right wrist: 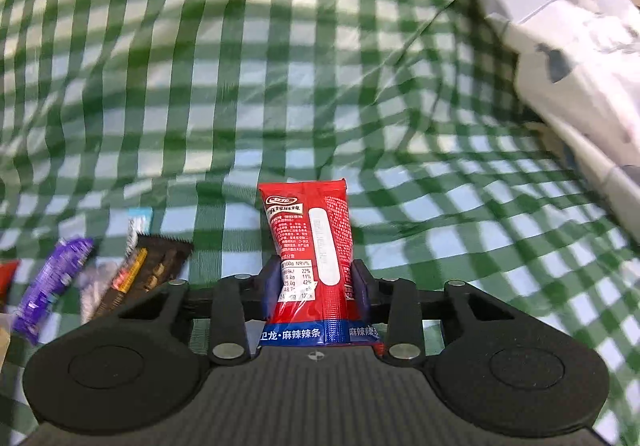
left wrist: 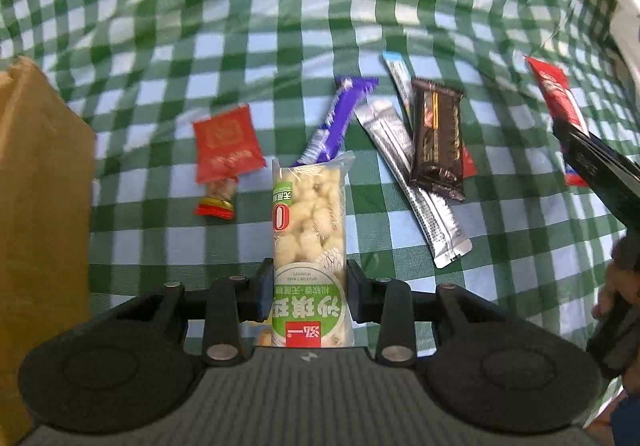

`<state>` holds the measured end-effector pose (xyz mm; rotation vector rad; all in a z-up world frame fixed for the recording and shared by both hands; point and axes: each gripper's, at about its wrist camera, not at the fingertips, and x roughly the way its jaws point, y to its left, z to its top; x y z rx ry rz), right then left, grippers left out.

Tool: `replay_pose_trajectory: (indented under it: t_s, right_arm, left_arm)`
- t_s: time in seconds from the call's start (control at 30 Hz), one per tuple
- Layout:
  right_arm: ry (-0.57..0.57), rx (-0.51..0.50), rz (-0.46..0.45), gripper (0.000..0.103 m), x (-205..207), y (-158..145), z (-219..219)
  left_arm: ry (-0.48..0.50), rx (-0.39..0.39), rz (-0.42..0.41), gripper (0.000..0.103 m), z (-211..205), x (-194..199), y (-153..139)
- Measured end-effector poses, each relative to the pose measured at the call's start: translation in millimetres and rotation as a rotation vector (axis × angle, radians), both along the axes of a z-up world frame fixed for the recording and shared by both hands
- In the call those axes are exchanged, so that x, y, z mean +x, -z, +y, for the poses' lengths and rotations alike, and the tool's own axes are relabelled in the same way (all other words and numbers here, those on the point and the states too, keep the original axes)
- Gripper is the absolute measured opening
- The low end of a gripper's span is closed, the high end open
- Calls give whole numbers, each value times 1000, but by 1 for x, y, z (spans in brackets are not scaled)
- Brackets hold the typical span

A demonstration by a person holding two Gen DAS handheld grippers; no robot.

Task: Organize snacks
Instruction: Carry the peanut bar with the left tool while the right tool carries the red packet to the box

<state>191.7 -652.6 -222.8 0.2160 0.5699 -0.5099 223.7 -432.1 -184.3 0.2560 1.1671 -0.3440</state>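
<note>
- Left wrist view: the left gripper was clamped across the lower half of the puffed-snack pack, which stood out ahead of the fingers above the checked cloth.
- Beyond that pack lay the purple bar; left of it, the red sachet; right of it, the silver stick pack with the brown wafer bar lying partly on it. A brown paper bag stood at the far left.
- The puffed-snack pack looked light and crushable; a mid-body grip with modest force appeared suitable.
- Right wrist view: the right gripper was closed on the red spicy-strip pack, held near its middle, upper end free.
- Left of that pack lay the purple bar and the brown wafer bar.
- Its film looked smooth and limp, so slipping seemed the likely risk; gripping across the filled body rather than the seal was advisable.
</note>
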Motion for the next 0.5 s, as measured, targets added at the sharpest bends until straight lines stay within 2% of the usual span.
replay_pose_trajectory:
  t_s: [0.23, 0.4, 0.5]
  right_arm:
    - [17, 12, -101, 38, -67, -57, 38]
    - [-7, 61, -187, 38, -118, -94, 88]
    - [-14, 101, -224, 38, -143, -113, 124]
  left_arm:
    - [20, -75, -79, 40, 38, -28, -60]
    - [24, -132, -123, 40, 80, -55, -104]
    - [18, -204, -128, 40, 120, -71, -129]
